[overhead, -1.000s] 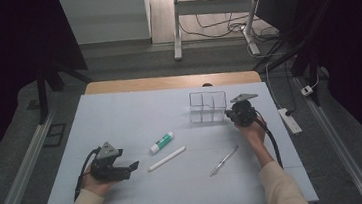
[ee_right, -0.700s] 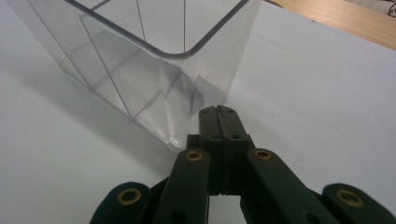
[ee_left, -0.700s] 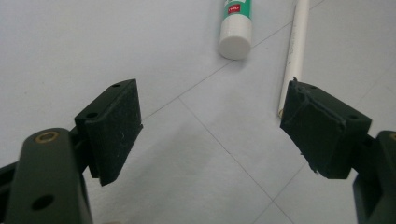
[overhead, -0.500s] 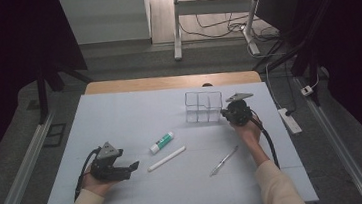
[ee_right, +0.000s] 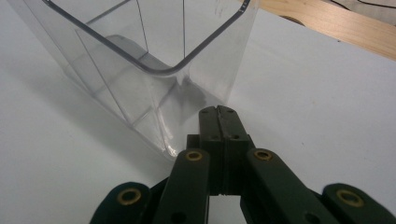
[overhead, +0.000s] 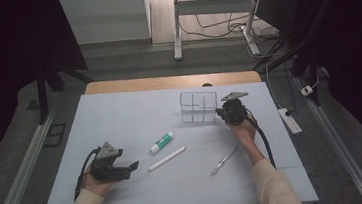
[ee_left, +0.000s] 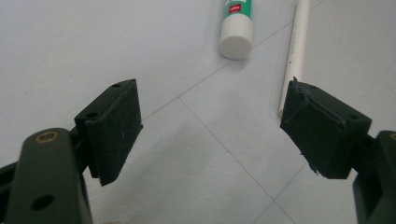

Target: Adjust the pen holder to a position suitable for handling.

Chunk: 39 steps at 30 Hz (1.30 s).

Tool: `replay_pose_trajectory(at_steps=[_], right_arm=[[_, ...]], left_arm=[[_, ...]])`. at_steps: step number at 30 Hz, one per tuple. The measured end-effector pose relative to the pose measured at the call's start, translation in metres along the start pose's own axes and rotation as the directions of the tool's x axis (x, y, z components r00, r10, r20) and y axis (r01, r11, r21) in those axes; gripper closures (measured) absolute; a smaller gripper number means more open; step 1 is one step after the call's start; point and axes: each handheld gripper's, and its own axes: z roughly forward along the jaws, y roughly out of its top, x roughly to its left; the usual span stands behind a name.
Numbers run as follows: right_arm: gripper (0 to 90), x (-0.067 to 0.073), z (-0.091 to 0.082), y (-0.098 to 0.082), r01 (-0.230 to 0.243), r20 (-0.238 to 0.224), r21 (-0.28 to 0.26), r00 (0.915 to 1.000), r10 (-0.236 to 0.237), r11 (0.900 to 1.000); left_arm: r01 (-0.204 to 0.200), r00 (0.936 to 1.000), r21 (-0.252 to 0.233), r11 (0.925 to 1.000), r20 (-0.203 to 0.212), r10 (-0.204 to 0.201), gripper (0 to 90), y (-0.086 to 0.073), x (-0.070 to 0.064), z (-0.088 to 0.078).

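Two tools in play, but the right tool [ee_right: 218,112] does the work: its jaws are clenched tight with nothing between them, and the tips sit low against the near corner wall of the clear box [ee_right: 154,60], so I read this as a nudge, sliding the box across the counter [overhead: 120,113] rather than picking it up. That box stands upright directly ahead of the right tool's tips, touching them as far as I can tell. To do it well, I'd push low near the base so the box slides instead of tipping, go slow, and press on the flat of the wall rather than the rounded corner, otherwise it'll probably spin away. The left tool [ee_left: 210,126] rests on the counter with its jaws spread wide and empty; ahead of it and a bit to its right lie the glue stick [ee_left: 237,23] and the white stick [ee_left: 293,51], near each other but apart. Count: one clear box with dividers inside, one glue stick, one white stick, and one thin metal pen-like thing [overhead: 224,160] lying behind the right tool, beside the forearm.
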Motion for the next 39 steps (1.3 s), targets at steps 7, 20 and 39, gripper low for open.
replay_pose_trajectory(at_steps=[7, 20, 39], right_arm=[[89.0, 0.004, 0.004, 0.004, 0.008, -0.005, -0.007, 1.0000, -0.008, 1.000], [89.0, 0.011, 0.013, 0.010, 0.014, -0.020, -0.020, 0.9997, -0.015, 1.000], [89.0, 0.019, 0.027, 0.020, 0.031, -0.040, -0.032, 0.9987, -0.033, 0.999]], left_arm=[[0.000, 1.0000, 0.002, 1.0000, 0.000, 0.000, 20.7, 0.000, 0.000, 0.000], [0.001, 1.0000, 0.005, 1.0000, -0.003, -0.001, 20.6, 0.000, 0.000, 0.001], [0.005, 0.9999, 0.013, 0.9999, -0.016, -0.005, 20.6, -0.001, 0.000, 0.003]])
